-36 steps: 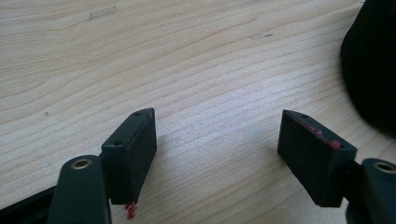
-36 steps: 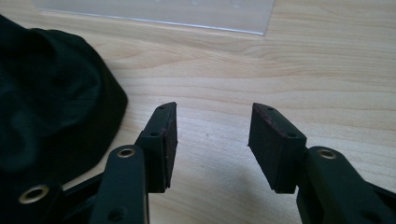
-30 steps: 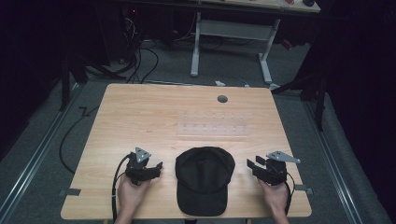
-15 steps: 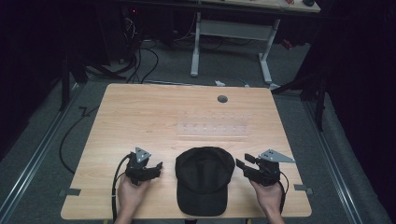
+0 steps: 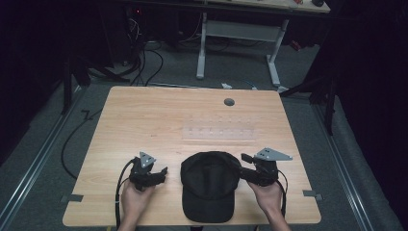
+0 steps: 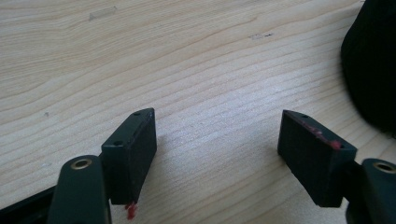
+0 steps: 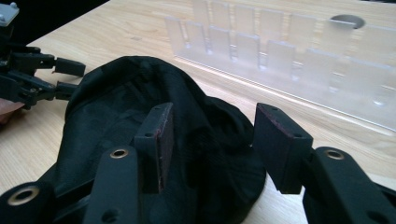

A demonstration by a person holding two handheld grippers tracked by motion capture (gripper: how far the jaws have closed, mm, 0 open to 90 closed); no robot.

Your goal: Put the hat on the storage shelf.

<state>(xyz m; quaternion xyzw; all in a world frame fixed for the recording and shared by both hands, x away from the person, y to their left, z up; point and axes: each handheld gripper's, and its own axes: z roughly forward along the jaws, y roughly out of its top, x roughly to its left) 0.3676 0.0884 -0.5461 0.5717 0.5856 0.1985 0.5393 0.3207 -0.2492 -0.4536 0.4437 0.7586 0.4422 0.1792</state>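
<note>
Black fabric cap lies at the light wooden counter's near centre. Left tool gapes wide, empty, left of it; right tool spread, empty, at its right edge.

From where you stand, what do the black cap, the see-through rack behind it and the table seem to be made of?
The cap looks like soft matte black cloth: it creases and sags in the right gripper view. The rack seems to be frosted clear plastic, since the table shows hazily through its upright tabs. The table has a pale wood-grain top, smooth and lightly glossy; whether it is solid wood or a printed laminate I cannot tell.
</note>
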